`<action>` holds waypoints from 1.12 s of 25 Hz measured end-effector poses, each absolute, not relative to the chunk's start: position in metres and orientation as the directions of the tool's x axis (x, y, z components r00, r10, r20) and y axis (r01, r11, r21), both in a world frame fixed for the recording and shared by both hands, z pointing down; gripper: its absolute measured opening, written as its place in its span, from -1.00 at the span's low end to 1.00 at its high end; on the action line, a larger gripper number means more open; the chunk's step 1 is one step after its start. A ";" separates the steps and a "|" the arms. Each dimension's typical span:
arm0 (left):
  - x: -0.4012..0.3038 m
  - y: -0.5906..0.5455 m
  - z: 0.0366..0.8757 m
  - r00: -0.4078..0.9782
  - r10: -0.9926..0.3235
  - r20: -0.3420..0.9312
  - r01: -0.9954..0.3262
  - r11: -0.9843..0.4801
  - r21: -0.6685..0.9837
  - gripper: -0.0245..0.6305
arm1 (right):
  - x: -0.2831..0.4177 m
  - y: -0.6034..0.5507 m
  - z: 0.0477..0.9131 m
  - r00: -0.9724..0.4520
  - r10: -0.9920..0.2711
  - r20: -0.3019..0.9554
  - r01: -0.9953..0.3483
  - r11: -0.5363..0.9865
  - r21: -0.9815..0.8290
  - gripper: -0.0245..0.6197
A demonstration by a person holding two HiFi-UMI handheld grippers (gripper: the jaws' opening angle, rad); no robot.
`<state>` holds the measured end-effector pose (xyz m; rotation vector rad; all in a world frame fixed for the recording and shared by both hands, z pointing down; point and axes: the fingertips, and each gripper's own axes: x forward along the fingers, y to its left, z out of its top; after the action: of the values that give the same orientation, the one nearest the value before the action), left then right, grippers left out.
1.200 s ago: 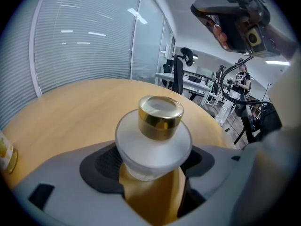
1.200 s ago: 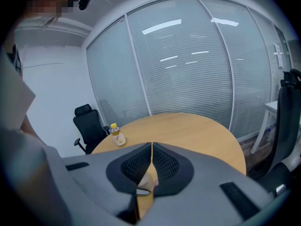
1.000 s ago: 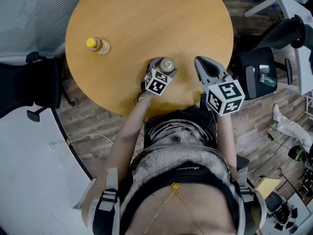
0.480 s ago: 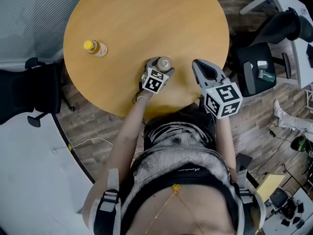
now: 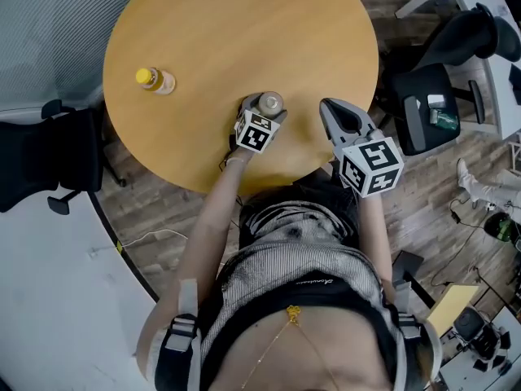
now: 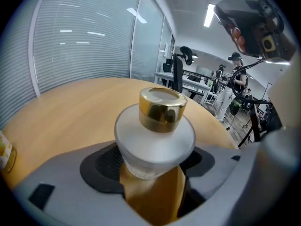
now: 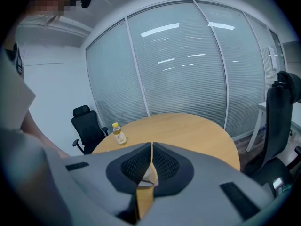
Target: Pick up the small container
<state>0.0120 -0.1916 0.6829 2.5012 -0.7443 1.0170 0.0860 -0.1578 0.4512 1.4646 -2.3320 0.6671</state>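
The small container (image 6: 157,131) is a frosted white jar with a gold cap (image 6: 162,108). It stands upright between the jaws of my left gripper (image 6: 153,173), which is shut on its body. In the head view the container (image 5: 270,103) is over the near part of the round wooden table (image 5: 244,23), with the left gripper (image 5: 264,110) around it. I cannot tell whether it rests on the table. My right gripper (image 5: 338,114) hovers to the right of it over the table's near edge. In the right gripper view the right gripper (image 7: 151,161) has its jaws shut with nothing between them.
A small bottle with a yellow cap (image 5: 153,80) stands at the table's far left; it is also in the right gripper view (image 7: 118,134). Black office chairs stand to the left (image 5: 49,149) and right (image 5: 427,104) of the table. A glass wall with blinds (image 7: 178,69) lies beyond.
The head camera has drifted slightly. Both grippers and the container keep their places relative to the table.
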 end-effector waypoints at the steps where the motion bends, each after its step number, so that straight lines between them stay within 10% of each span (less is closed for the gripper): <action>1: 0.012 -0.192 0.683 0.605 -0.341 0.720 -0.583 -0.805 0.108 0.15 | 0.087 -0.158 0.451 -0.431 -0.760 0.487 -0.902 0.369 -0.223 -0.85; 28: 0.014 -0.192 0.686 0.590 -0.356 0.724 -0.584 -0.808 0.079 0.13 | 0.093 -0.171 0.453 -0.452 -0.757 0.472 -0.892 0.385 -0.238 -0.85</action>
<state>0.0137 -0.1919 0.6864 2.5136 -0.7667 1.0451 0.0931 -0.1706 0.4528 1.4493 -2.3616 0.6739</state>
